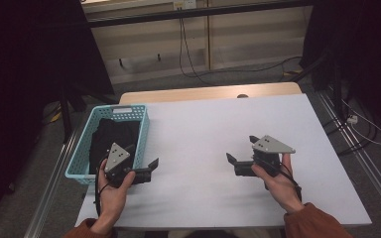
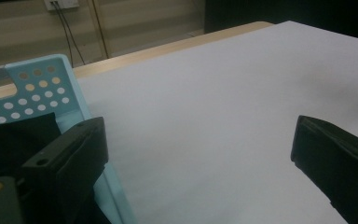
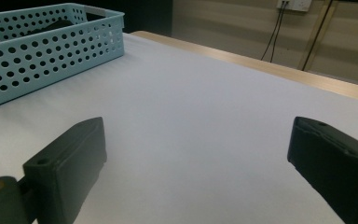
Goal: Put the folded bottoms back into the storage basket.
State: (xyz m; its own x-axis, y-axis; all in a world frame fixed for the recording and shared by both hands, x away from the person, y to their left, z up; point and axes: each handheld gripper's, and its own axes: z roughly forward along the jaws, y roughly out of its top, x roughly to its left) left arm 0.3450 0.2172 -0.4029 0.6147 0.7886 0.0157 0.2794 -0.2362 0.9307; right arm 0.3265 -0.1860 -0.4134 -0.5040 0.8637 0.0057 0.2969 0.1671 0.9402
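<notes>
Turquoise basket [image 1: 142, 130], unlabelled black cloth [image 1: 111, 136]

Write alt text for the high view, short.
A person holds two open grippers over a white table: the left gripper beside a light-blue perforated basket holding dark cloth, the right gripper over bare tabletop, jaws pointing toward each other.

Black cloth [image 1: 113, 139] in blue basket [image 1: 141, 134]

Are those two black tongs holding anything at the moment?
No. The left tongs and right tongs both stand open with nothing between them; the dark cloth lies untouched in the blue basket.
</notes>
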